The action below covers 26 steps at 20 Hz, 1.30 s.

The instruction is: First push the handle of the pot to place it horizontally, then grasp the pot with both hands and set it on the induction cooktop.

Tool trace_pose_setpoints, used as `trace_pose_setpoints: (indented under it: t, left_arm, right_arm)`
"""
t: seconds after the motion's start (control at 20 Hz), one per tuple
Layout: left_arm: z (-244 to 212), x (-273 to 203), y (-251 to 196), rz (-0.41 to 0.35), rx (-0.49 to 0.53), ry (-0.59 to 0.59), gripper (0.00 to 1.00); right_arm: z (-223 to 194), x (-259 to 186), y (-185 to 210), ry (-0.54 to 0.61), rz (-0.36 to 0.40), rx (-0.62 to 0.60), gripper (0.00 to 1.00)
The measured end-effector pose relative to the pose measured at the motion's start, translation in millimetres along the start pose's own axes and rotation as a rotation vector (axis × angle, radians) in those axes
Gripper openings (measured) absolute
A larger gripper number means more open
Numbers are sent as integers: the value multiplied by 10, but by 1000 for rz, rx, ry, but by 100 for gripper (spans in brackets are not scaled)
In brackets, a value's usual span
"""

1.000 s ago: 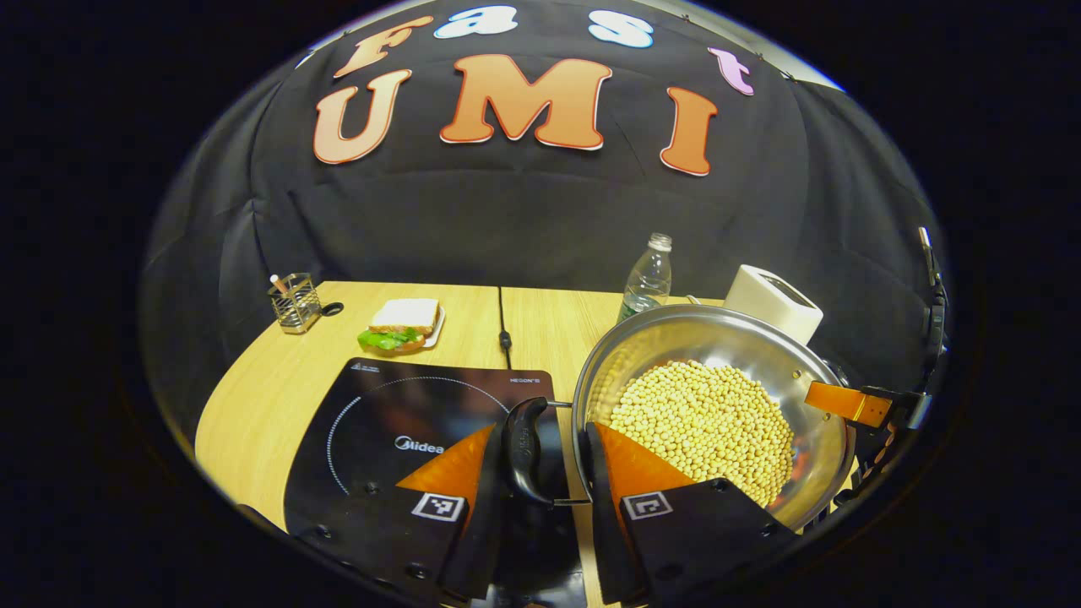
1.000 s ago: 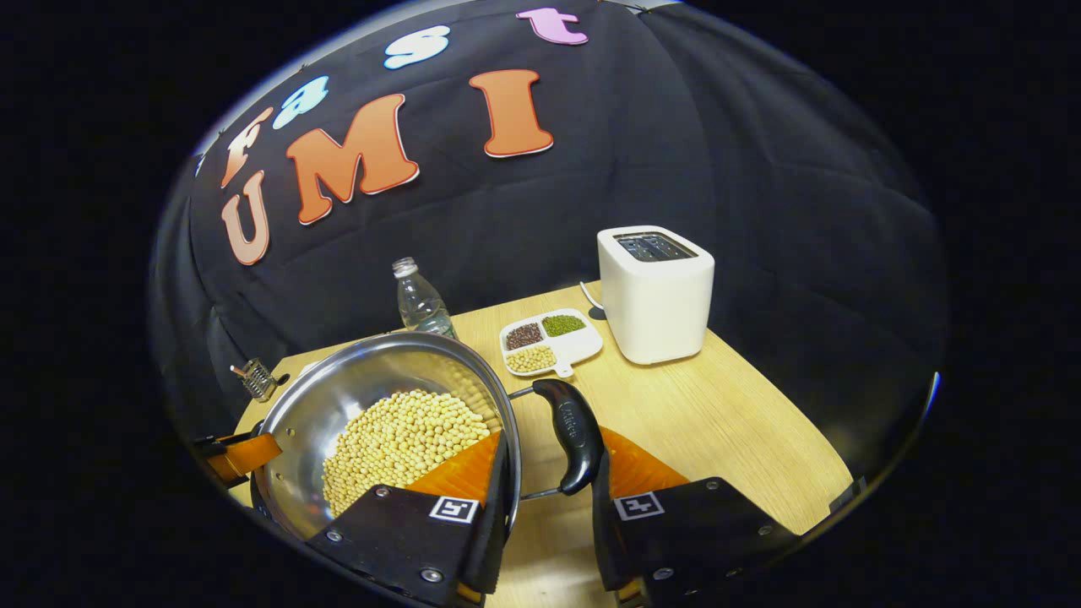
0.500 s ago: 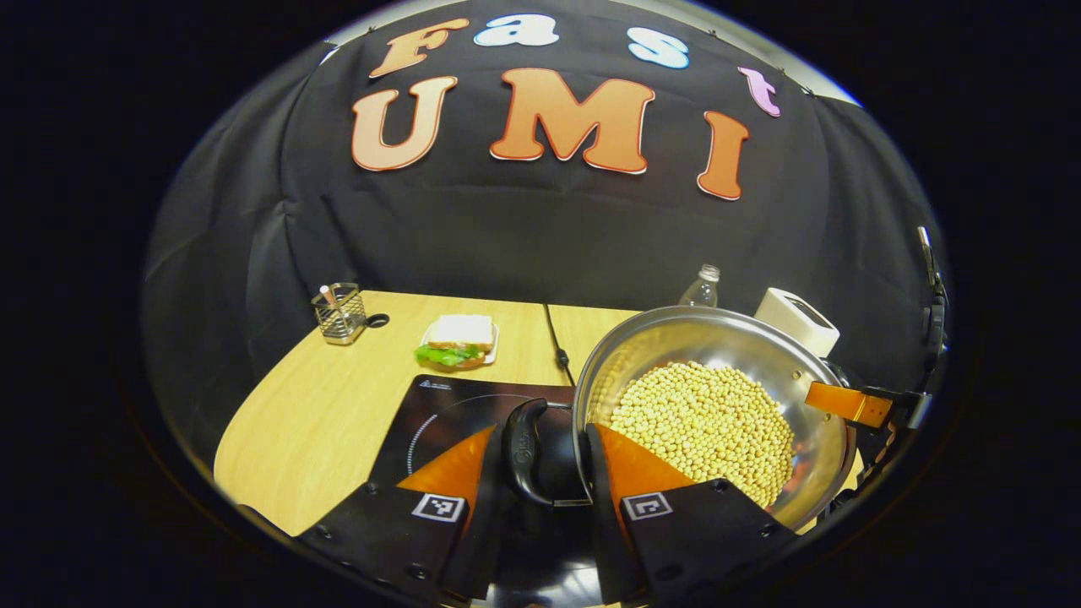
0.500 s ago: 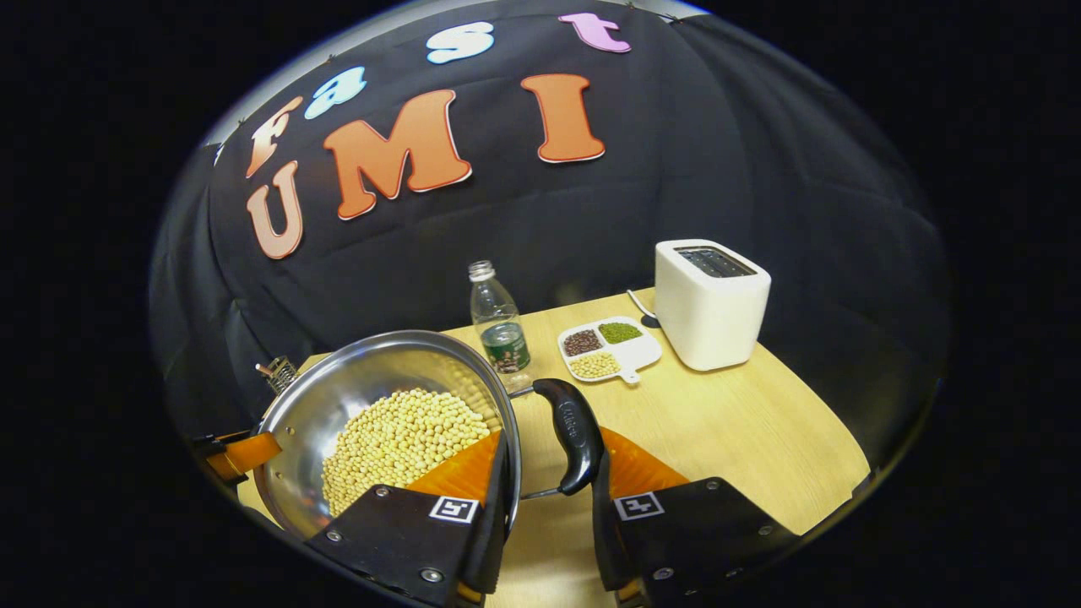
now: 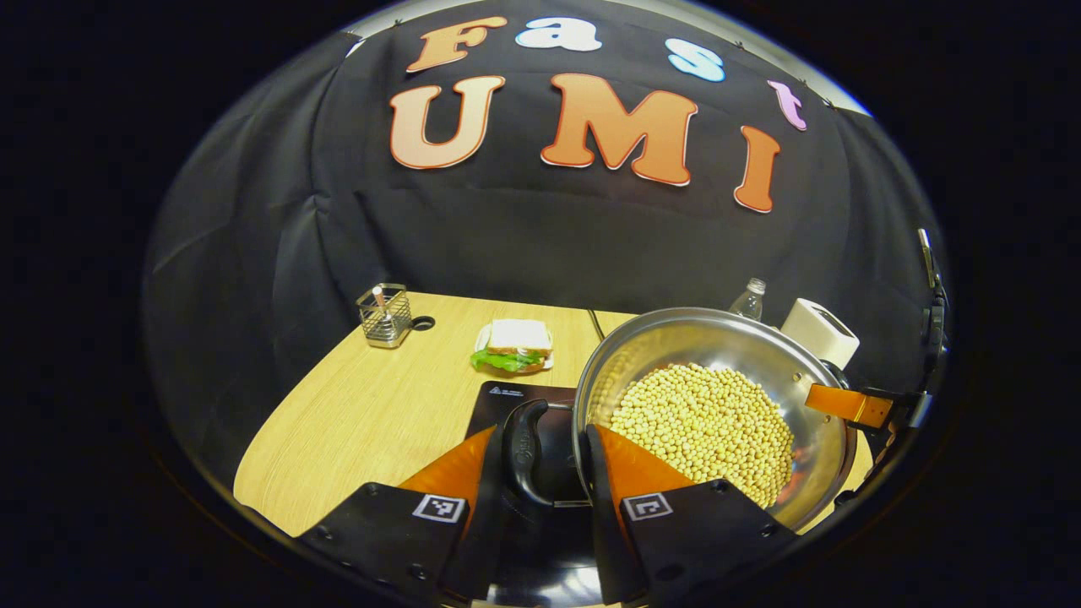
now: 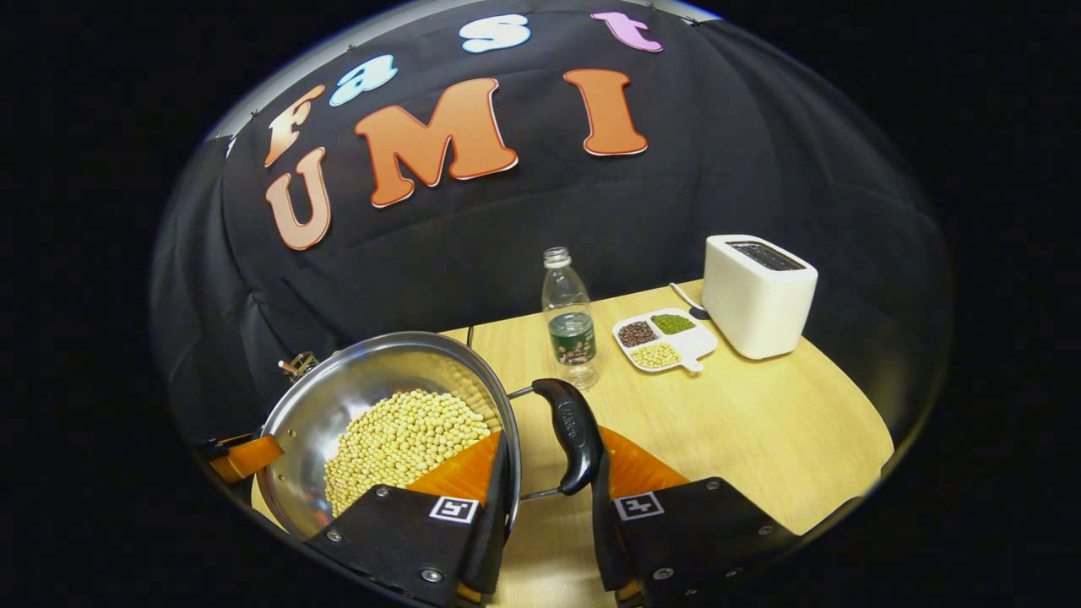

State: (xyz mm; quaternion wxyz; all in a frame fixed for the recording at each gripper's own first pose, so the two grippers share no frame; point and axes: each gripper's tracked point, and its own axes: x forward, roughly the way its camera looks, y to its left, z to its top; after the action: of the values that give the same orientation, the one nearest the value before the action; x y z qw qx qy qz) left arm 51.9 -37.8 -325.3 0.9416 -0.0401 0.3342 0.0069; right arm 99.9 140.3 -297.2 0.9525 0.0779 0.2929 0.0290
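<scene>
A steel pot [image 5: 676, 325] holding soybeans [image 5: 701, 422] hangs between my two grippers. My left gripper [image 5: 540, 481] is shut on the pot's black left handle [image 5: 525, 452], with one finger outside the handle and the other inside the rim. My right gripper [image 6: 549, 498] is shut the same way on the black right handle [image 6: 574, 435]. The right gripper [image 5: 853, 405] also appears at the pot's far rim in the left gripper view. The black induction cooktop [image 5: 507, 397] lies under the left handle, mostly hidden by the pot and my fingers.
A sandwich on a plate [image 5: 513, 348] and a wire holder [image 5: 384, 315] sit at the back left of the wooden table [image 6: 760, 431]. A water bottle [image 6: 570, 325], a divided dish of beans [image 6: 663, 342] and a white toaster [image 6: 757, 291] stand to the right.
Both grippers have carried the pot leftwards. The cooktop has slid under the pot and fingers, and the bottle, dish and toaster have fallen away to the right.
</scene>
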Motion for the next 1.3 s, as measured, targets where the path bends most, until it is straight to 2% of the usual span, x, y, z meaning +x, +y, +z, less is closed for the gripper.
trace_pose_setpoints:
  t: [0.4, 0.45, 0.6, 0.75, 0.85, 1.05, 1.3]
  left_arm:
    - [-106, 31, 580, 39, -12, 27, 51]
    - [-130, 48, 645, 43, -16, 32, 56]
    - [-238, 99, 789, 48, -34, 59, 55]
    - [-331, 151, 887, 46, -49, 81, 51]
    - [-386, 188, 918, 41, -48, 96, 57]
    - [-480, 247, 983, 37, -57, 109, 57]
    - [-479, 220, 959, 44, -44, 115, 55]
  right_arm:
    - [-260, 148, 511, 47, 30, -12, 45]
    - [-293, 160, 556, 53, 32, -16, 44]
    - [-405, 216, 674, 75, 33, -28, 45]
    - [-504, 253, 736, 101, 31, -38, 45]
    - [-557, 285, 763, 113, 27, -44, 45]
    - [-614, 323, 804, 128, 17, -61, 46]
    - [-747, 344, 757, 168, 0, -52, 55]
